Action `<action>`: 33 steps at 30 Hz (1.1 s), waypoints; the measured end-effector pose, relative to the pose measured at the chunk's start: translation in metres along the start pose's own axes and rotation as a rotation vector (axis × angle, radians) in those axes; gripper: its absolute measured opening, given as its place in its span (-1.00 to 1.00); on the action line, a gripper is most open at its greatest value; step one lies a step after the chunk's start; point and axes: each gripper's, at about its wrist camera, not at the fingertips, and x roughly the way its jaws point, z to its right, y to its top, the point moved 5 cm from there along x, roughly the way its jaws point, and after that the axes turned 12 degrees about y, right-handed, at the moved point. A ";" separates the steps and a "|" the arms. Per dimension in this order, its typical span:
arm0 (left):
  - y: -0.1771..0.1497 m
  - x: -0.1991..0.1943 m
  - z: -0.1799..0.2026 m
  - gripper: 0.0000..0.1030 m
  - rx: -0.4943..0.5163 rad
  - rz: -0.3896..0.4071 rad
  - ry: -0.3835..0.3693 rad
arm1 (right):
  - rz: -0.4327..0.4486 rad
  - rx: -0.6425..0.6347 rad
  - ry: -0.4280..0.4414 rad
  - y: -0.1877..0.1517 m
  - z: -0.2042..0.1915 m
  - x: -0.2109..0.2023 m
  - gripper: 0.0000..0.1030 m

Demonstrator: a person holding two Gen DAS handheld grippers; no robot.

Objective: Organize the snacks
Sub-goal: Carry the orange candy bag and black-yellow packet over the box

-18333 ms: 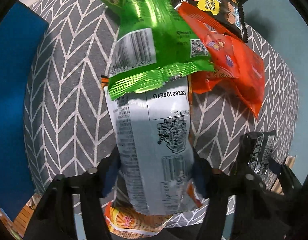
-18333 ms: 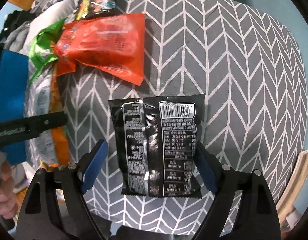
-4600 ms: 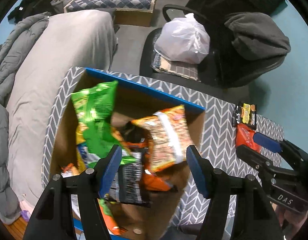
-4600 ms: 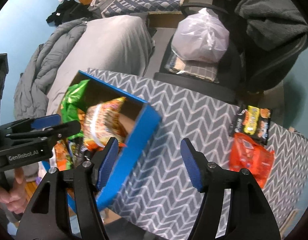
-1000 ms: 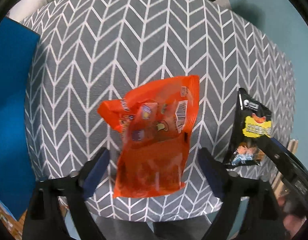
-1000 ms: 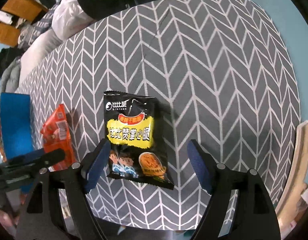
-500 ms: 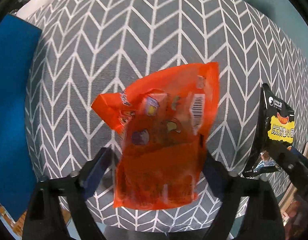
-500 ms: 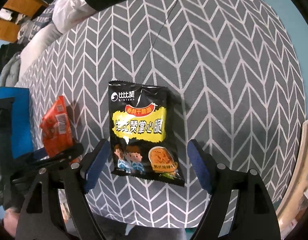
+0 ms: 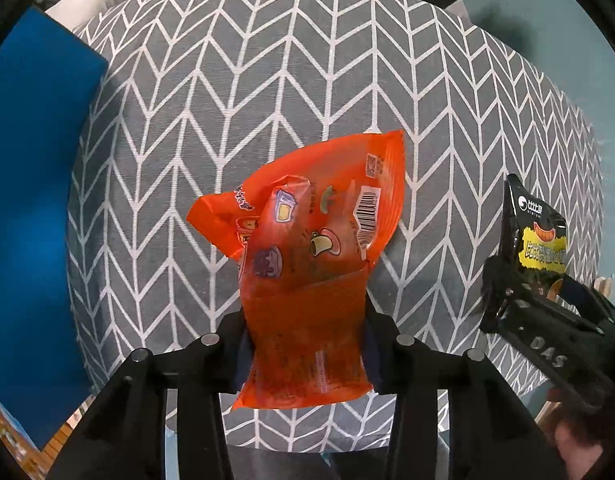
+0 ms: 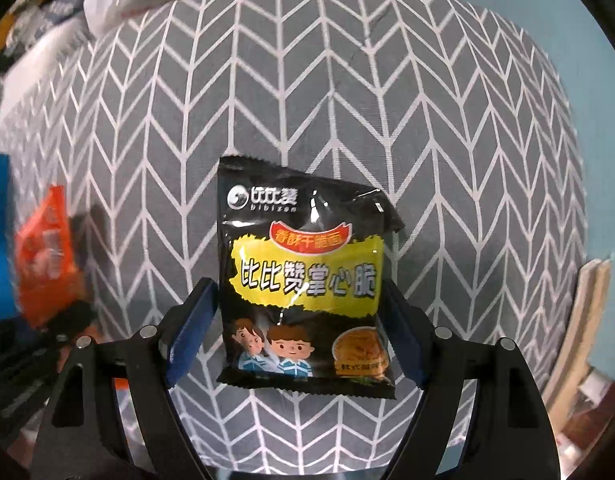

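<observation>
Clamping on the crinkled orange plastic snack bag [image 9: 307, 276]: left gripper [image 9: 305, 346] jaws have just been closing and now pinch its lower end from both sides. Bag's long axis runs away from the gripper, barcode end far, top corner folded over to the left, over the grey herringbone-pattern cloth tabletop [image 9: 235, 80]. Blue box wall [image 9: 31, 184] at the left edge.

Right gripper [image 10: 295, 328] jaws apart, straddling the black foil noodle-snack packet [image 10: 307, 280] with a yellow label. The packet lies flat on the cloth, long axis along the fingers, logo end far; blue pads just beside its edges, contact unclear.
</observation>
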 end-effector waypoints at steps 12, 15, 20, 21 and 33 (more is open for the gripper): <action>-0.006 -0.033 -0.056 -0.28 0.024 0.052 -0.065 | 0.032 -0.038 0.055 -0.020 -0.016 -0.005 0.20; -0.005 -0.045 -0.070 -0.28 0.026 0.069 -0.078 | 0.043 -0.051 0.065 -0.028 -0.021 -0.014 0.20; -0.004 -0.074 -0.102 -0.28 0.037 0.106 -0.090 | 0.061 -0.068 0.078 -0.030 -0.036 -0.029 0.20; -0.003 -0.080 -0.110 -0.28 0.039 0.112 -0.092 | 0.066 -0.070 0.083 -0.029 -0.041 -0.033 0.20; -0.013 -0.143 -0.181 -0.28 0.016 0.222 -0.115 | 0.109 -0.148 0.151 -0.035 -0.085 -0.082 0.20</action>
